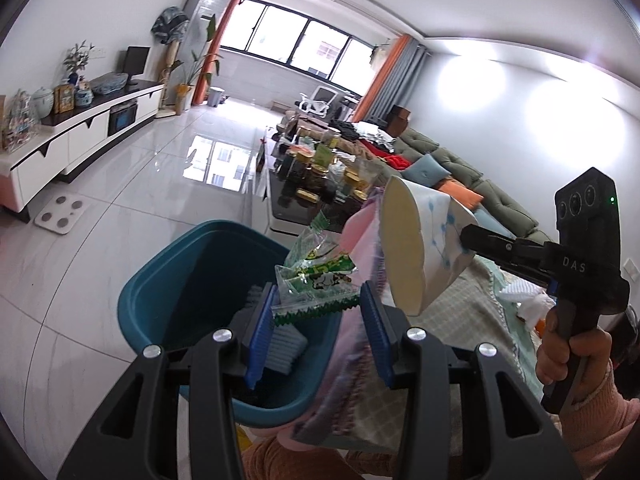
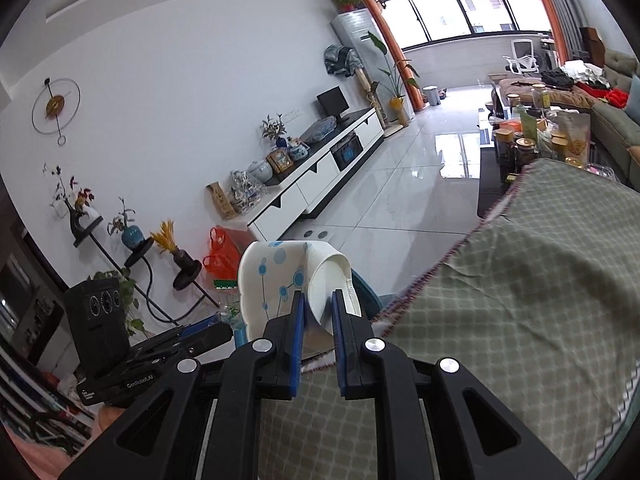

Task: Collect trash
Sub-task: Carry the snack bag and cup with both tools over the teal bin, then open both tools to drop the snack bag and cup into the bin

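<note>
Teal plastic forms the waste bin (image 1: 192,280) that sits on the pale tiled floor (image 1: 120,208) directly beneath the left gripper (image 1: 318,328). That gripper's blue-padded jaws are part-way closed on a crumpled green-and-white snack wrapper (image 1: 316,280), which hangs between the pads above the bin's open mouth. A pink and lilac packet (image 1: 360,236) rises just behind the wrapper, close by the right-hand pad; whether it is also pinched I cannot tell. To the right, the right gripper (image 2: 318,308) has its jaws drawn close together on the squashed wall of a white paper cup (image 2: 280,276) printed with blue dots and lines. In the left wrist view the cup is tipped on its side with its cream interior facing the bin, just beside the wrapper. A hand (image 1: 576,356) in a pink sleeve grasps the right gripper's handle. Under both tools lies a green checked cloth (image 2: 520,280) with a fringed edge, and beyond it stands a low table (image 1: 280,216) crowded with jars.
</note>
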A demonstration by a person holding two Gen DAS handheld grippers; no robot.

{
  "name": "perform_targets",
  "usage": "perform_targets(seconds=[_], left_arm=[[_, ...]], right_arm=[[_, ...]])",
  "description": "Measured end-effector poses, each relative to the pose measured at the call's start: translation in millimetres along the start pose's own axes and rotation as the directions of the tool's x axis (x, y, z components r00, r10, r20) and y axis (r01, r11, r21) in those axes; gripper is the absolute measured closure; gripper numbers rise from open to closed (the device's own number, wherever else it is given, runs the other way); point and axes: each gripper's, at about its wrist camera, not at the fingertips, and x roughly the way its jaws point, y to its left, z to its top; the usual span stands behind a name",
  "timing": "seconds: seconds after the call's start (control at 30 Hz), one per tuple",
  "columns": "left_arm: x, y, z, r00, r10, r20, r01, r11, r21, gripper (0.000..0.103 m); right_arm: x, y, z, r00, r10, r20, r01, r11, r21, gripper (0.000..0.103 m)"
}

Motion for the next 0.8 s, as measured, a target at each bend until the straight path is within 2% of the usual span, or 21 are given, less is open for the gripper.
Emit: perform_targets(seconds=[0.47,0.67,0.8], left_arm=[[15,27,-5,0.998,0.050,-0.043,-0.053,0.996,-0.074,0.059],[22,36,-6,0.997,0.061,-0.056,-0.067,0.992,-0.110,0.050],[25,38,-8,0.995,0.072,-0.066,-0.079,0.990,-0.116,0.050]], right_arm=[[65,17,-2,0.993,-0.025,-0.118,0.023,1.000,-0.017,0.089],[80,18,-3,0.988,-0.015,-0.157,0.016,1.000,0.004,0.085],[76,19,-7,0.987,-0.011,-0.158,0.011,1.000,0.001,0.084]])
